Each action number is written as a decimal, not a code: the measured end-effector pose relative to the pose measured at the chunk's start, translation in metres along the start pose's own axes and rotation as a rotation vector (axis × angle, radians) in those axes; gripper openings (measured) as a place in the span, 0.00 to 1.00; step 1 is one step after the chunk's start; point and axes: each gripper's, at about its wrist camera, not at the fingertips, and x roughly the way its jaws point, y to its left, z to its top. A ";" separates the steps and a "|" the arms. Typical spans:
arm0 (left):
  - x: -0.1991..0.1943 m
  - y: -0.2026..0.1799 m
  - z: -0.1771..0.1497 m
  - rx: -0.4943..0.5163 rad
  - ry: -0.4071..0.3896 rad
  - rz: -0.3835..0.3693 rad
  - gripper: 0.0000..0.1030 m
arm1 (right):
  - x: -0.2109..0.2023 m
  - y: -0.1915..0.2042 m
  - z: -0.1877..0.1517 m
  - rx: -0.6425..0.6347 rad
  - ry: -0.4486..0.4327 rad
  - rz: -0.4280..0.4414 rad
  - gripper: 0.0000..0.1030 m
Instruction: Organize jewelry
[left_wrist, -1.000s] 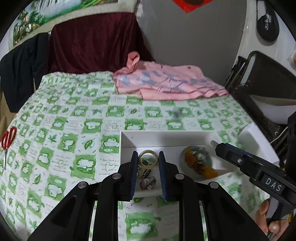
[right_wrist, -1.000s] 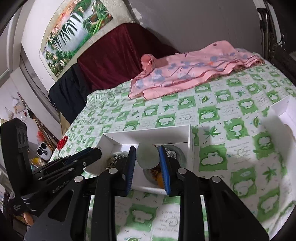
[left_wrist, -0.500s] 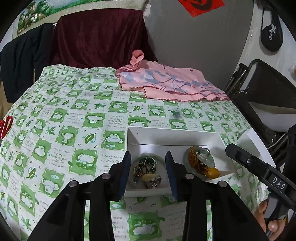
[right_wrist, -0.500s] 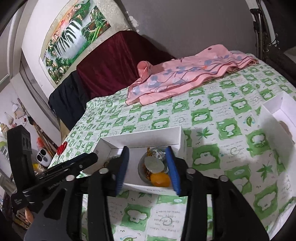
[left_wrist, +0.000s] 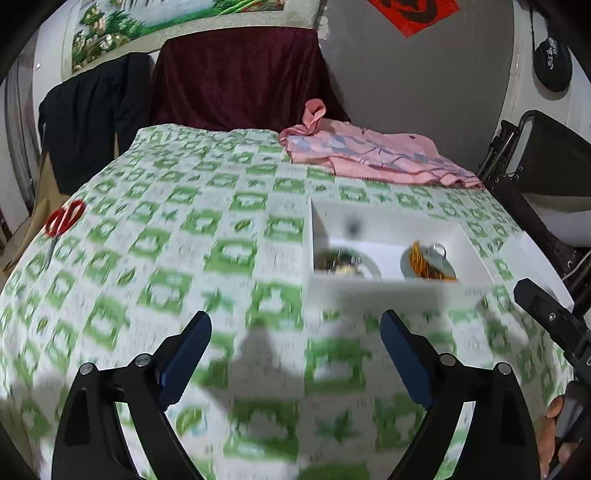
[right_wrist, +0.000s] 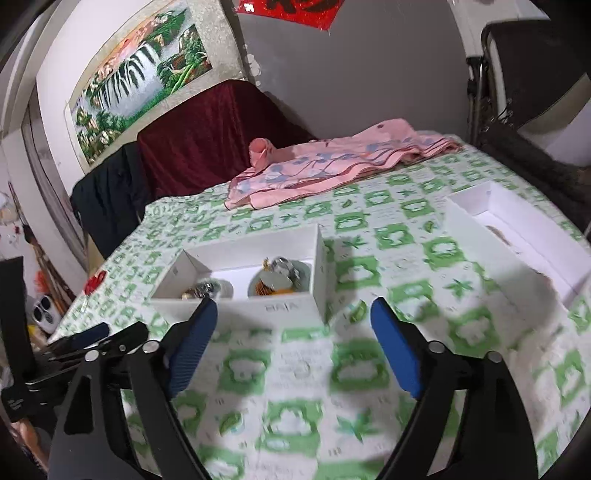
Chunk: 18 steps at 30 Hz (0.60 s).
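Underfoot, so to speak: a worktop under a green-and-white checked cloth (left_wrist: 207, 236), soft-looking, patterned all over. Pink folded fabric (left_wrist: 373, 155) at the far edge, red-handled scissors (left_wrist: 62, 221) off at the left edge. Behind, a dark red drape (left_wrist: 240, 77), a black garment (left_wrist: 92, 114) hung beside it, a waterfall picture (right_wrist: 136, 85) on the wall.

White box (left_wrist: 391, 254) sits open on the cloth, its long axis running left to right across my left view, near wall facing me. Inside, two heaps of jewelry: a silvery tangle (left_wrist: 340, 262) in the left part, an orange-gold cluster (left_wrist: 428, 262) in the right; blur hides detail. A second white tray (right_wrist: 517, 236) lies well apart to the right.

My left claw (left_wrist: 295, 332) has its jaws just swung wide, nothing between them, the box beyond and to the right of its tips. My right claw (right_wrist: 293, 317): jaws likewise just opened, empty, the box just past its tips.
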 end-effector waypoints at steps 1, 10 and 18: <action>-0.004 -0.002 -0.005 0.011 -0.006 0.022 0.90 | -0.004 0.001 -0.004 -0.014 -0.004 -0.013 0.85; -0.044 -0.005 -0.040 0.046 -0.052 0.100 0.94 | -0.039 0.005 -0.032 0.004 -0.021 -0.049 0.92; -0.057 0.004 -0.040 -0.005 -0.096 0.108 0.94 | -0.050 0.008 -0.032 -0.010 -0.078 -0.094 0.93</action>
